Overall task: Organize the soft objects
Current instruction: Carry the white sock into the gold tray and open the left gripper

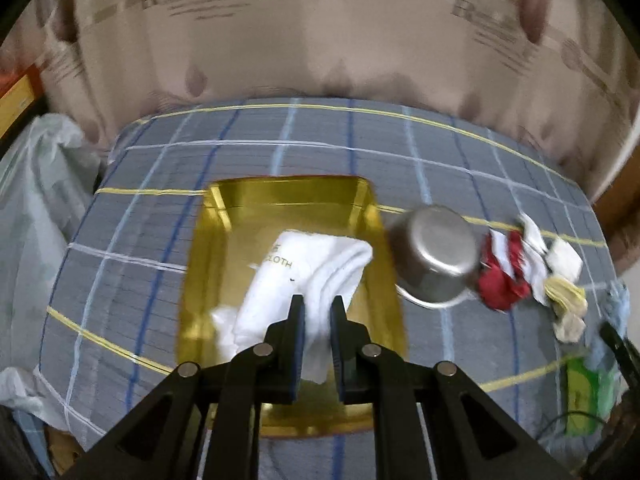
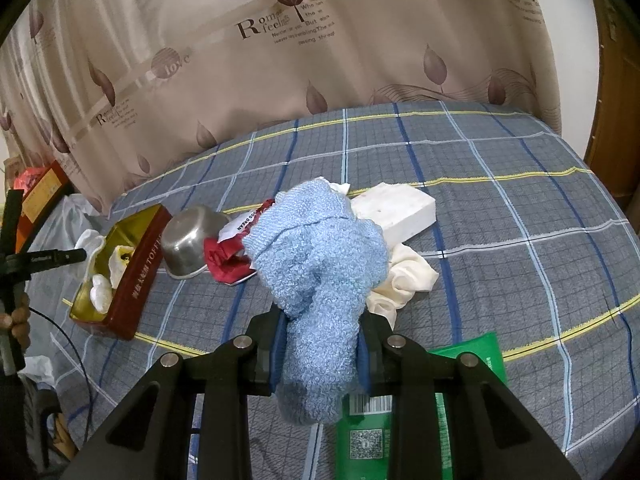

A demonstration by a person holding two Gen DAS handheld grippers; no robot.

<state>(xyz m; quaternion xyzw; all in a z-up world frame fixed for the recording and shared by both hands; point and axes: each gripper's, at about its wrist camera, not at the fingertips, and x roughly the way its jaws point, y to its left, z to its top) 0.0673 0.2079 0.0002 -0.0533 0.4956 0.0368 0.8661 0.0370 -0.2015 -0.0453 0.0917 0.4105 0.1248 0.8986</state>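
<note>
My left gripper hangs over a gold tin box and its jaws pinch a white cloth that drapes into the box. The same box shows at the left in the right wrist view, red outside. My right gripper is shut on a light blue towel, held bunched above the plaid bed. A cream cloth lies just behind the towel.
A steel bowl lies tipped right of the box, beside a red and white wrapper and pale cloths. A white block and a green packet lie on the bed. A curtain hangs behind.
</note>
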